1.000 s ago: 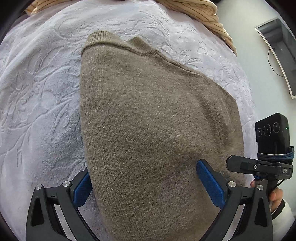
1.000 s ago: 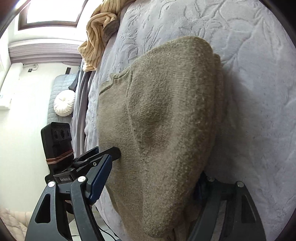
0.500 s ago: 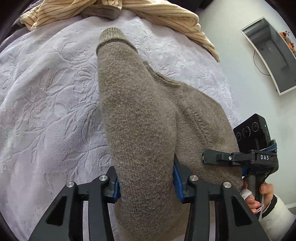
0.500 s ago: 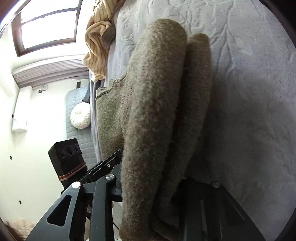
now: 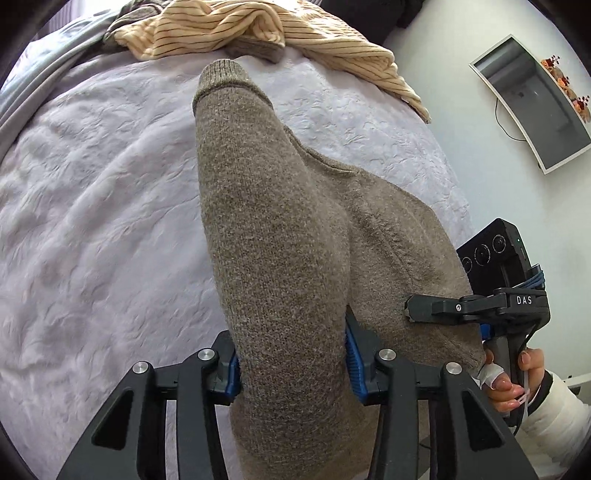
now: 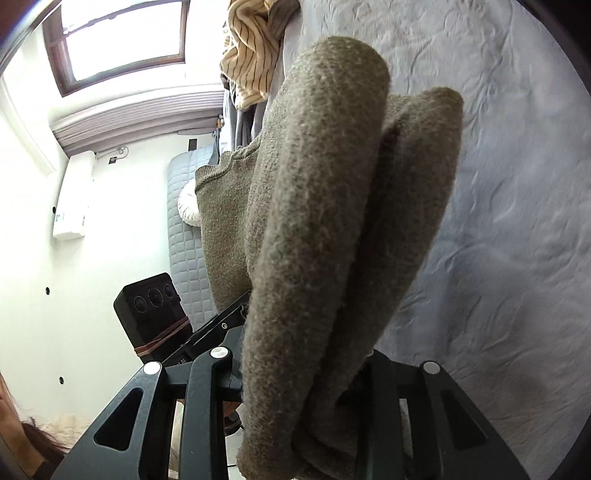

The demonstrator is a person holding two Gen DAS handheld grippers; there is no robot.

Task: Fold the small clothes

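Observation:
An olive-brown knitted sweater (image 5: 280, 236) hangs lifted above the bed, bunched into thick folds. My left gripper (image 5: 291, 365) is shut on its near edge, blue pads pressing both sides of a fold. My right gripper (image 6: 303, 373) is shut on the same sweater (image 6: 325, 206), its pads hidden by the wool. The right gripper also shows in the left wrist view (image 5: 410, 312), clamped on the sweater's right edge. The left gripper's body (image 6: 155, 317) shows in the right wrist view.
A lilac embossed bedspread (image 5: 92, 221) lies under the sweater. A cream striped garment (image 5: 258, 33) is heaped at the bed's far end. A wall monitor (image 5: 532, 99) hangs at right. A window (image 6: 118, 40) and a grey quilted mattress (image 6: 184, 236) lie beyond.
Both grippers closed on the sweater's near edge and lifted it. The sweater went from lying flat on the bed to hanging in bunched folds.

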